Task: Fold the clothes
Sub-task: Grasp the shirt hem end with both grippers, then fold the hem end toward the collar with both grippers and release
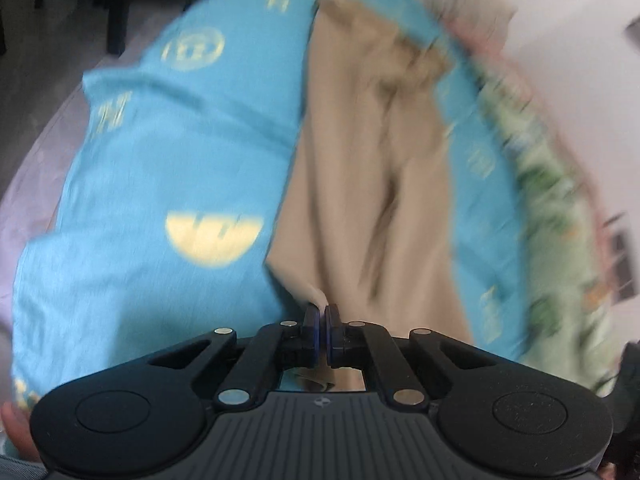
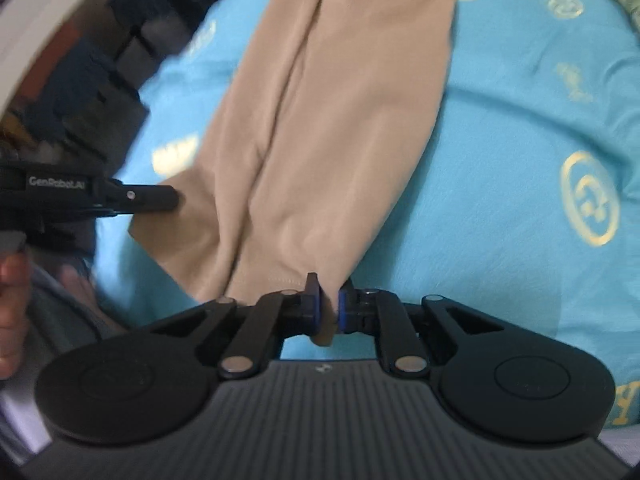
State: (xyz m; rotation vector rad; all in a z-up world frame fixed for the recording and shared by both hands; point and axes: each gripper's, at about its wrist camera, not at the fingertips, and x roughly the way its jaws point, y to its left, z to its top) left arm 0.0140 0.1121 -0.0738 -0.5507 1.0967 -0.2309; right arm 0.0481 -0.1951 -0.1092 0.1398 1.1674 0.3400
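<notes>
Tan trousers (image 2: pixel 320 128) lie stretched lengthwise over a turquoise blanket with gold emblems (image 2: pixel 520 140). My right gripper (image 2: pixel 329 304) is shut on the hem of one trouser leg at the near end. My left gripper (image 1: pixel 322 320) is shut on a near corner of the tan trousers (image 1: pixel 360 184); it also shows in the right wrist view (image 2: pixel 176 197), touching the other leg's edge at the left. The left wrist view is blurred by motion.
The turquoise blanket (image 1: pixel 160 152) covers a bed. A green floral cloth (image 1: pixel 552 200) lies along its right side, by a white wall. Dark furniture (image 2: pixel 80 92) stands beyond the blanket's left edge. A hand (image 2: pixel 12 304) shows at far left.
</notes>
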